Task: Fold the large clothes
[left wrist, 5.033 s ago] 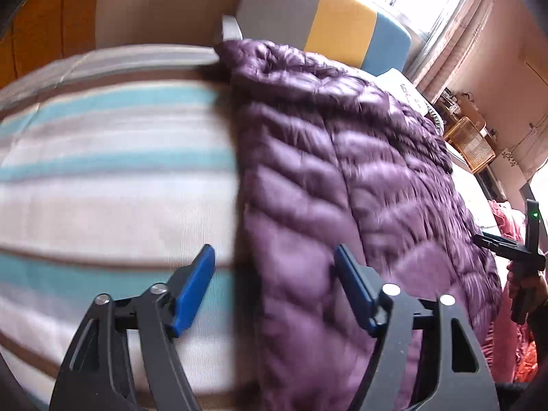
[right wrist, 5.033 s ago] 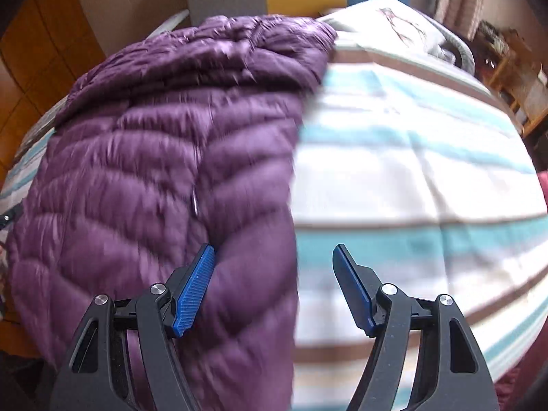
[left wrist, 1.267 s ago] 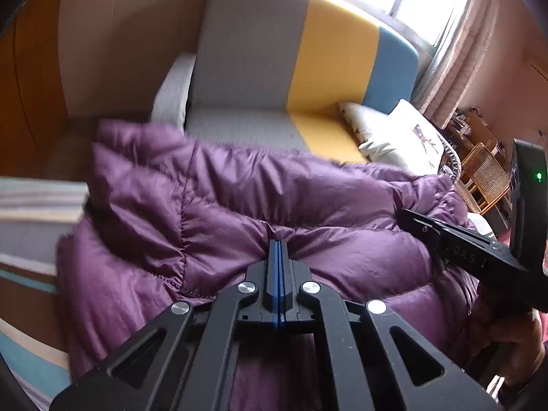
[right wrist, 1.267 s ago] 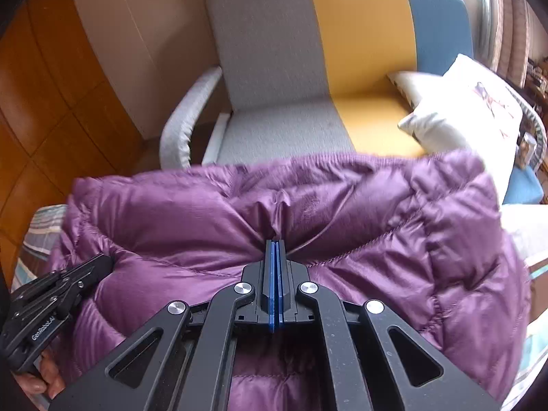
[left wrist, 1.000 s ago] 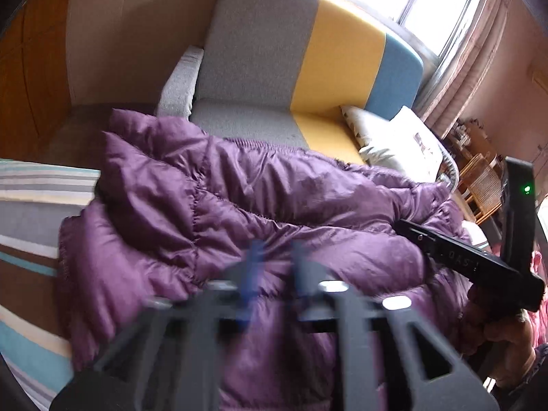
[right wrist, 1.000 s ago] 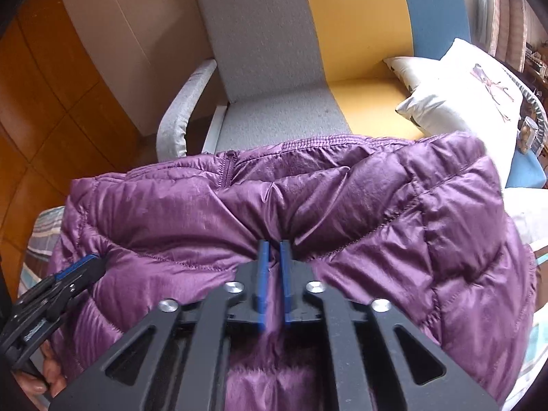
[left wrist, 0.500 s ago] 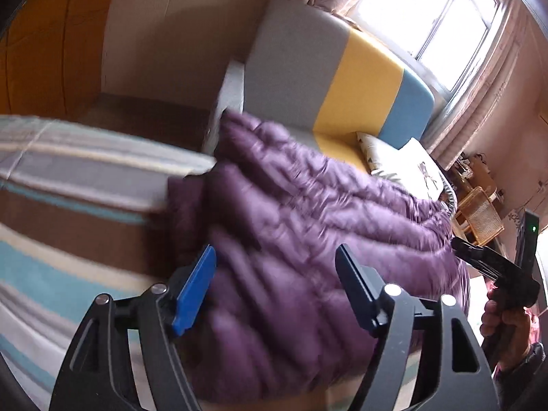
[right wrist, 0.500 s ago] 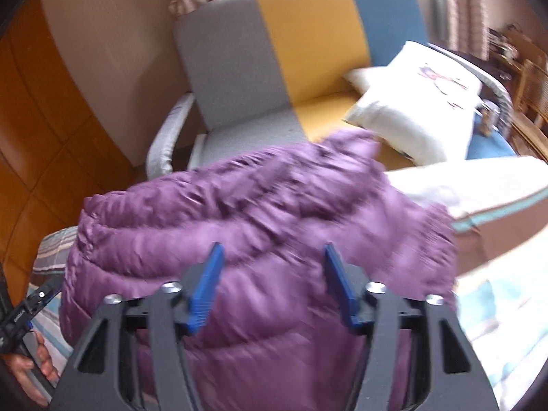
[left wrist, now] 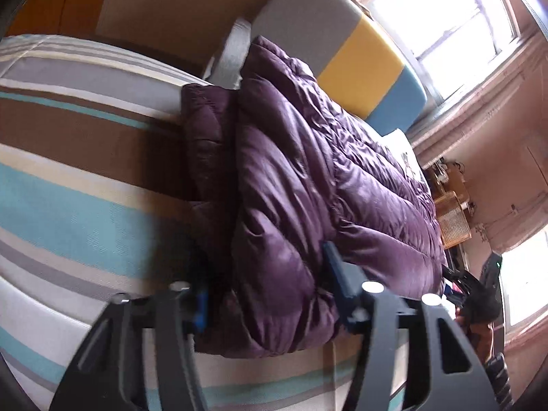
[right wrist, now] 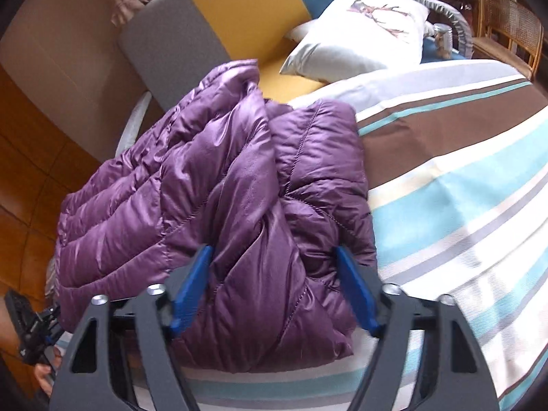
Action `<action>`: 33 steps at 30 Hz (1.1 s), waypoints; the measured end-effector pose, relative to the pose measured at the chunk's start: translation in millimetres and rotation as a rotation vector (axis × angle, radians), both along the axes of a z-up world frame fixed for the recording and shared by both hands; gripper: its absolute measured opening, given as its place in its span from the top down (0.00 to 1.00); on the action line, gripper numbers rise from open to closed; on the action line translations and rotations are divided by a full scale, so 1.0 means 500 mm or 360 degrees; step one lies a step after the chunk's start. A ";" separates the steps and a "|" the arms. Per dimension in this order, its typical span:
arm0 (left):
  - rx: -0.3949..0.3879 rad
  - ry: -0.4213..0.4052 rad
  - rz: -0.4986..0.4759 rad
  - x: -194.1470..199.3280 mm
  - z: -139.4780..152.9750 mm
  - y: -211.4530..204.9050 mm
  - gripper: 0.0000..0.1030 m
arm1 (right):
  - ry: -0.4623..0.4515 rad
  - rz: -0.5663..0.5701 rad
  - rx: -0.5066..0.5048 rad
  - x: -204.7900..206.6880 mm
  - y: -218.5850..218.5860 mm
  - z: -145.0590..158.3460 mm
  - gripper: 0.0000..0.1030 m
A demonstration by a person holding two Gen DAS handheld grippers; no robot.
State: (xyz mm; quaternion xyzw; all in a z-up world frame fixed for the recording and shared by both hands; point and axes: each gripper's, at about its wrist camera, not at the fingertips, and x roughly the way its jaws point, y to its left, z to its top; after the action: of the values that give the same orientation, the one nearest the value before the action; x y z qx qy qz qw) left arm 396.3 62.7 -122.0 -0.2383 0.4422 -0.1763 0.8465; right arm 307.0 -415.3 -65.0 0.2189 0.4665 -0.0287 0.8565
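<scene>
**Purple jacket, folded over and let go on striped bed**

Change: a second earlier both grippers were pinched shut on the jacket's raised edge; that edge had since been carried over and laid down, so the jacket [right wrist: 239, 205] lay doubled across the bedspread [right wrist: 462, 188]. Judged: one fold made, next grip being set up.

Left gripper [left wrist: 267, 294]: jaws had just been closing, part-open, straddling the jacket's near end; whether the pads pressed the fabric could not be told, the left finger being blurred.

Right gripper [right wrist: 274, 291]: jaws had just been closing from their widest, moderately wide, jacket's near corner bulging between them, pads apparently not pressing.

Jacket: quilted down, glossy purple shell, stitched puffy channels, thick rounded fold edges; an under-layer stuck out beside the upper one [left wrist: 209, 144]. Judged springy, likely to puff open unless pressed.

Bedspread: flat woven cotton, stripes in brown, teal, white, grey.

Beyond: sofa [right wrist: 212, 20] in grey, yellow and blue blocks; printed white cushion [right wrist: 363, 34].
</scene>
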 end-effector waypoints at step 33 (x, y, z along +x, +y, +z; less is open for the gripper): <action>0.0121 0.0094 -0.0380 -0.513 0.067 0.055 0.88 | 0.0204 0.0572 -0.0199 -0.562 0.053 0.084 0.94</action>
State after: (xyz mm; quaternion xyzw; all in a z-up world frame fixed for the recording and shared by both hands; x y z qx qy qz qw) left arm 139.7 90.3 -88.4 -0.1569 0.4984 -0.2518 0.8146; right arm 25.9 -388.8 -23.2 0.0763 0.5490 0.0817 0.8283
